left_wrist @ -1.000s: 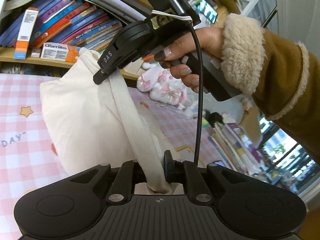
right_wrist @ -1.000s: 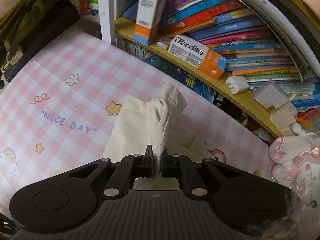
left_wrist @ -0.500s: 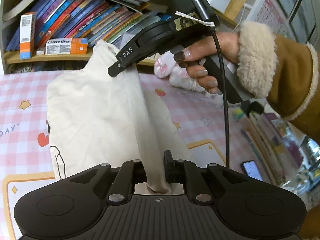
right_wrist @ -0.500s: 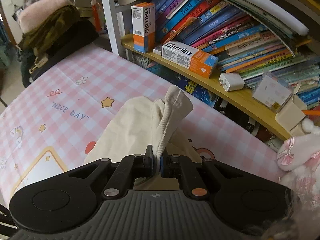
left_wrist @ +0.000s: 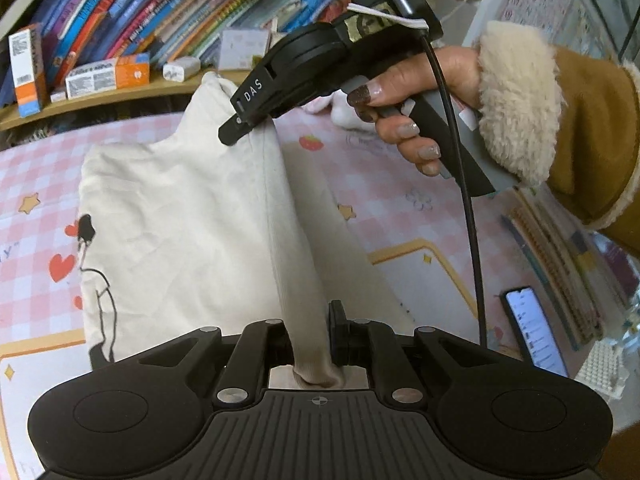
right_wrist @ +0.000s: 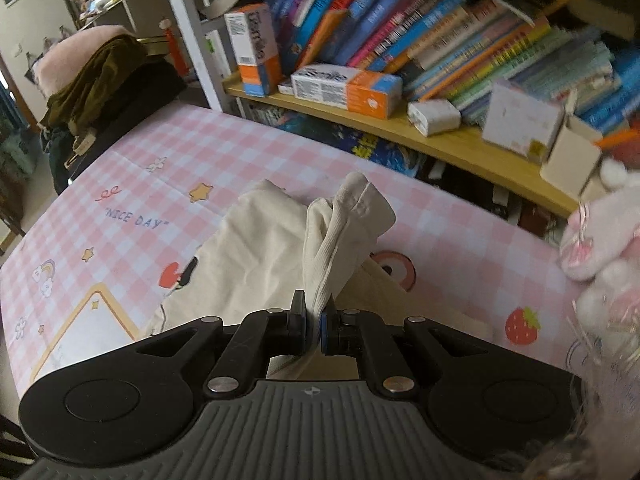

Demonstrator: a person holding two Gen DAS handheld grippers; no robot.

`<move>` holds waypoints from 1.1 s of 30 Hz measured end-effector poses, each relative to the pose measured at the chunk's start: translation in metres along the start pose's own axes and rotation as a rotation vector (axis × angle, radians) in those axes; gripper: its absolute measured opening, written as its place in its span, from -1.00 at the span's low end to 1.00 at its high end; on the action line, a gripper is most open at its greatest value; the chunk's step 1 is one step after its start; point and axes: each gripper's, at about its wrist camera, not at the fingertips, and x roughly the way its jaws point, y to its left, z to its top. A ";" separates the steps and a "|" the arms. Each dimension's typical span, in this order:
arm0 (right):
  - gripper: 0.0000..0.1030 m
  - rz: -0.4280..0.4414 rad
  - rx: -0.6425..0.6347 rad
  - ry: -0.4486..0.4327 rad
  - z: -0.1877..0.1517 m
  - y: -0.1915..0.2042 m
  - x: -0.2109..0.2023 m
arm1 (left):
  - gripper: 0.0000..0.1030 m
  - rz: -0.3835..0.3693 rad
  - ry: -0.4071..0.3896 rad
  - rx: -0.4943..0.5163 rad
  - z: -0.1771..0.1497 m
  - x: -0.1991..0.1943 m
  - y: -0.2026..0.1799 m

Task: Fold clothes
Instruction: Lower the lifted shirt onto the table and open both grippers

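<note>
Left wrist view shows your left gripper (left_wrist: 310, 344) and right gripper (left_wrist: 240, 130) both clamped on the cream garment's (left_wrist: 180, 220) edge, stretching it taut for folding over the counter (left_wrist: 400, 200).

Pink checked table cover (right_wrist: 248, 152) w/ "NICE DAY" print is carrying cream garment (left_wrist: 180, 216), its lower part lying on the cloth. Phone (left_wrist: 534, 330) is lying at table's edge. Wooden shelf (right_wrist: 440, 140) behind is holding books (right_wrist: 400, 32) & toothpaste boxes (right_wrist: 348, 90).
</note>
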 end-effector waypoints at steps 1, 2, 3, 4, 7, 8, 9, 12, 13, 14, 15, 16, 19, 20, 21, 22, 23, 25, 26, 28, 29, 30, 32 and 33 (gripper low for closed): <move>-0.89 0.002 0.013 0.004 -0.003 -0.004 0.002 | -0.80 0.002 0.010 -0.006 0.000 0.005 -0.003; -0.88 0.003 0.029 0.011 -0.007 -0.008 0.005 | -0.77 0.004 0.019 -0.009 -0.002 0.009 -0.006; -0.88 0.001 0.048 0.019 -0.011 -0.013 0.010 | -0.68 -0.002 0.028 -0.012 -0.004 0.012 -0.010; -0.88 0.000 0.066 0.027 -0.016 -0.017 0.014 | -0.62 -0.015 0.036 -0.017 -0.008 0.013 -0.014; -0.84 -0.023 0.130 0.052 -0.032 -0.032 0.027 | -0.39 -0.094 0.055 -0.052 -0.017 0.017 -0.021; -0.79 -0.036 0.161 0.058 -0.038 -0.038 0.031 | -0.38 -0.120 0.050 -0.057 -0.020 0.014 -0.022; -0.59 -0.049 0.191 0.064 -0.044 -0.043 0.034 | -0.34 -0.146 0.045 -0.063 -0.023 0.012 -0.023; -0.33 -0.043 0.280 0.040 -0.061 -0.056 0.031 | -0.31 -0.214 0.022 -0.082 -0.032 0.001 -0.025; -0.20 -0.031 0.294 0.033 -0.068 -0.055 0.023 | -0.31 -0.212 0.001 -0.097 -0.034 -0.008 -0.023; -0.12 -0.018 0.308 0.025 -0.075 -0.053 0.015 | -0.31 -0.197 -0.020 -0.121 -0.037 -0.016 -0.021; 0.01 -0.005 0.322 0.018 -0.081 -0.052 0.007 | -0.31 -0.171 -0.041 -0.148 -0.042 -0.025 -0.017; 0.03 0.008 0.336 0.011 -0.088 -0.051 -0.001 | -0.31 -0.136 -0.063 -0.180 -0.048 -0.034 -0.009; 0.07 0.046 0.377 -0.010 -0.109 -0.048 -0.026 | -0.32 -0.013 -0.110 -0.252 -0.065 -0.053 0.005; 0.07 0.058 0.390 -0.015 -0.116 -0.046 -0.034 | -0.32 0.035 -0.117 -0.263 -0.070 -0.056 0.008; 0.07 0.071 0.400 -0.010 -0.126 -0.041 -0.042 | -0.32 0.077 -0.122 -0.269 -0.075 -0.059 0.011; 0.07 0.085 0.413 -0.007 -0.136 -0.037 -0.049 | -0.32 0.118 -0.127 -0.268 -0.078 -0.060 0.013; 0.07 0.094 0.428 0.000 -0.146 -0.032 -0.055 | -0.32 0.154 -0.130 -0.259 -0.080 -0.060 0.014; 0.07 0.114 0.458 0.013 -0.166 -0.022 -0.066 | -0.32 0.197 -0.146 -0.237 -0.081 -0.062 0.009; 0.06 0.124 0.474 0.019 -0.177 -0.017 -0.071 | -0.32 0.215 -0.156 -0.226 -0.082 -0.062 0.006; -0.12 0.124 0.484 0.016 -0.192 -0.007 -0.081 | -0.32 0.224 -0.181 -0.212 -0.081 -0.064 0.001; -0.17 0.117 0.483 0.009 -0.198 -0.001 -0.085 | -0.32 0.223 -0.195 -0.206 -0.081 -0.065 -0.001; -0.18 0.110 0.477 0.000 -0.203 0.005 -0.089 | -0.31 0.221 -0.208 -0.201 -0.081 -0.067 -0.003; -0.21 0.084 0.454 -0.026 -0.207 0.015 -0.095 | -0.31 0.214 -0.221 -0.184 -0.078 -0.064 -0.005; -0.30 0.070 0.450 -0.037 -0.209 0.019 -0.098 | -0.31 0.216 -0.219 -0.174 -0.076 -0.061 -0.006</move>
